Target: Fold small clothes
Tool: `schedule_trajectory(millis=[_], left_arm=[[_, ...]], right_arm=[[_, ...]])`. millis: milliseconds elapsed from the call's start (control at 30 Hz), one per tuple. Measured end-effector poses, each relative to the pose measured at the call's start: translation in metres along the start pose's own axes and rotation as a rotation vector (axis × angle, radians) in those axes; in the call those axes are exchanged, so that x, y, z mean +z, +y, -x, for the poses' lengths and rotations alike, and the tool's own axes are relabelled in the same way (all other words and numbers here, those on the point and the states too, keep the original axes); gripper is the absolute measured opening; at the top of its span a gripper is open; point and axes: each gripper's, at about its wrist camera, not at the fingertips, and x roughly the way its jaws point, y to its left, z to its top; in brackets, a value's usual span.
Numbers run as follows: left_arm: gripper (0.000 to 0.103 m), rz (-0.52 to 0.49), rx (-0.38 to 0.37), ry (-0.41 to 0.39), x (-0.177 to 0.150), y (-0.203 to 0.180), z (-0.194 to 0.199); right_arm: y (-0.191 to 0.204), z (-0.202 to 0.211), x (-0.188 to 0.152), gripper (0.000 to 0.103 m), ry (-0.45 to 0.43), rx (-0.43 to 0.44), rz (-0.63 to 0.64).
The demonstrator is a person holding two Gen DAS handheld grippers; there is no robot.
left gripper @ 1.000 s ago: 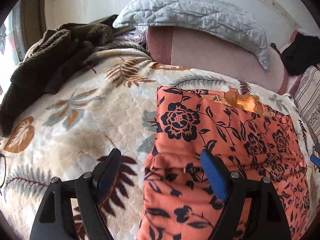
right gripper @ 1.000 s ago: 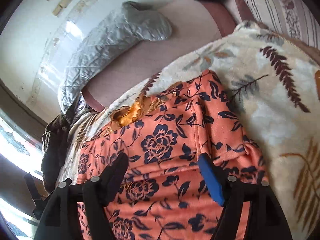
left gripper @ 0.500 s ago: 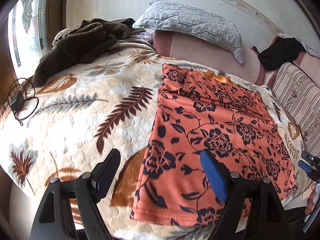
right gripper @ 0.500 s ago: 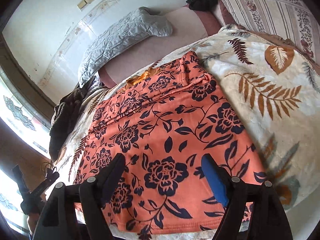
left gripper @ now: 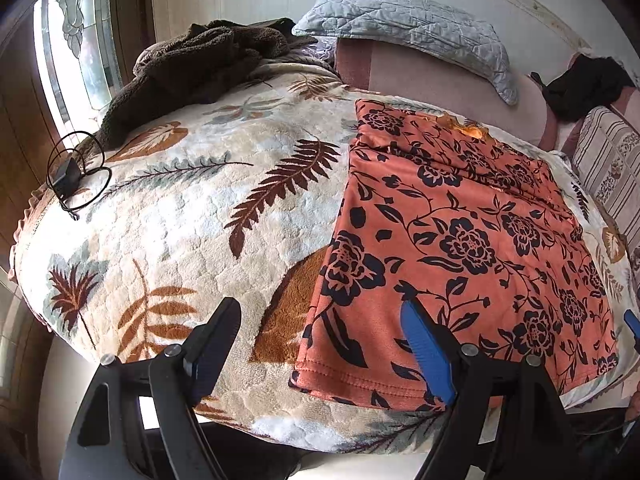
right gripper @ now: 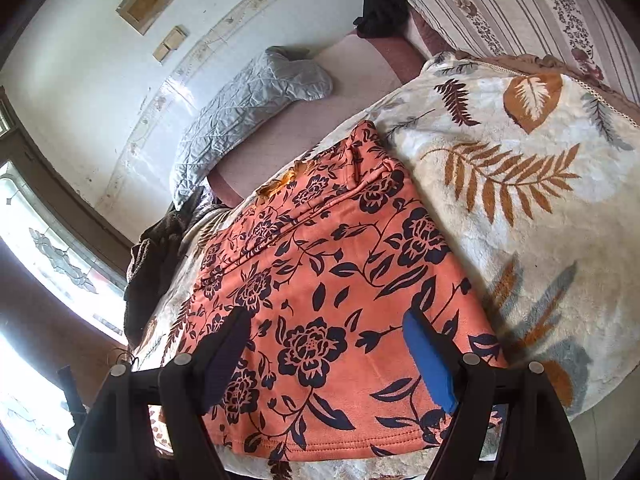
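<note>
One orange floral garment [left gripper: 460, 240] lies on one bed, spread over one leaf-patterned fleece blanket [left gripper: 192, 216]. There is one grey quilted pillow [left gripper: 412, 28], one brown fuzzy throw [left gripper: 192, 60] in a heap, one striped cushion [right gripper: 520, 12] and one black bundle of cloth [left gripper: 588, 84]. One black charger with its coiled cable [left gripper: 68, 176] rests at the blanket's edge. Two hand-held grippers show: left [left gripper: 320, 336] and right [right gripper: 326, 344].
</note>
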Motion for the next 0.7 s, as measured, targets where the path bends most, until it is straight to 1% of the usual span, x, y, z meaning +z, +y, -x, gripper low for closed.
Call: schedule_trajectory(millis=[133, 233, 333, 600, 700], left_arm=[[0.082, -0.004, 0.009, -0.006, -0.001, -0.003, 0.003], [0.082, 0.008, 0.004, -0.003, -0.002, -0.004, 0.004], [0.082, -0.001, 0.000, 0.002, -0.004, -0.005, 0.004], [0.082, 0.010, -0.023, -0.005, -0.008, 0.003, 0.004], [0.082, 0.024, -0.040, -0.015, -0.010, 0.011, 0.000]], right_arm=[[0.003, 0.000, -0.001, 0.081, -0.002, 0.019, 0.021], [0.003, 0.001, -0.002, 0.081, -0.007, 0.015, 0.023], [0.002, 0.002, -0.003, 0.081, -0.012, 0.009, 0.019], [0.006, -0.002, -0.007, 0.081, -0.001, -0.024, 0.041], [0.006, -0.003, -0.008, 0.081, 0.006, -0.042, 0.048]])
